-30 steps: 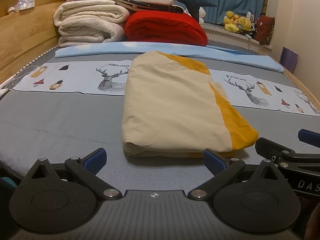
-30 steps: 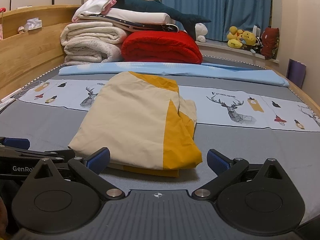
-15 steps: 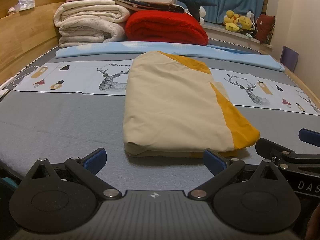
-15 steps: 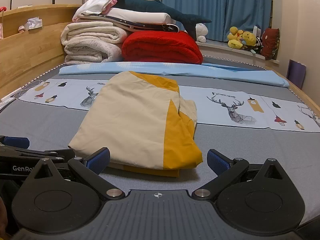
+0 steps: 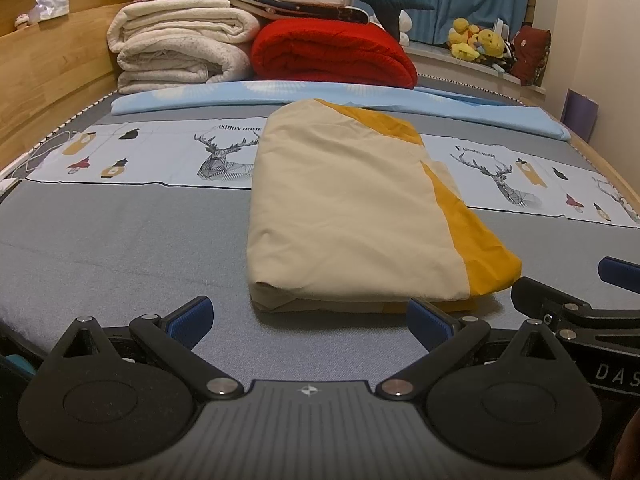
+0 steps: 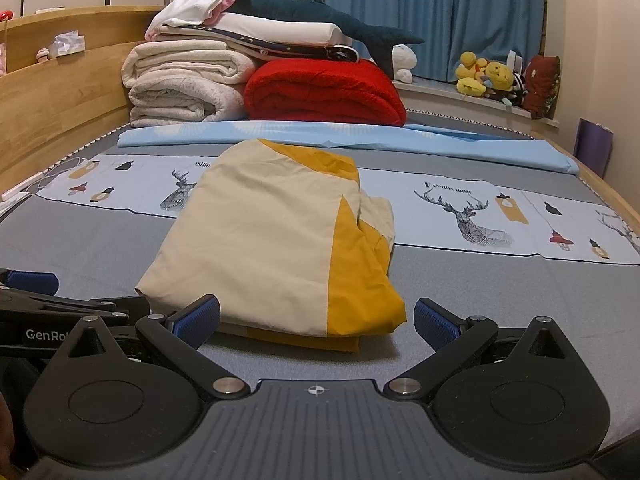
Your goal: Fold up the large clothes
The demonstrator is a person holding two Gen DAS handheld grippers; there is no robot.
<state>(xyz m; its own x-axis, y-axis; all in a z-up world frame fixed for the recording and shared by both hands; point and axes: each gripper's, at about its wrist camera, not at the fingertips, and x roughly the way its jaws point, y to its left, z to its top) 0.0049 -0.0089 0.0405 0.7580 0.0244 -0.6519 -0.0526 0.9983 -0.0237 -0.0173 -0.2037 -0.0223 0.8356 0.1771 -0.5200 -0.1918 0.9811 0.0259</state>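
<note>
The folded cloth (image 5: 352, 216) lies on the bed (image 5: 120, 240). Both the left gripper (image 5: 308, 316) and the right gripper (image 6: 316, 318) sit spread wide just short of it, holding nothing.

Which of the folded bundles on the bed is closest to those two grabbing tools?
The cream-and-yellow folded cloth, lying alone on the grey bed right ahead of both open tools. The red quilt and the white blankets are stacked far back.

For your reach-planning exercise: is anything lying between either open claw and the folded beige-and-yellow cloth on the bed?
Nothing visible. Only bare grey bed lies between the left claw and the cloth. The right claw is at the cloth's near edge, with no object between them. Both claws are open and empty.
</note>
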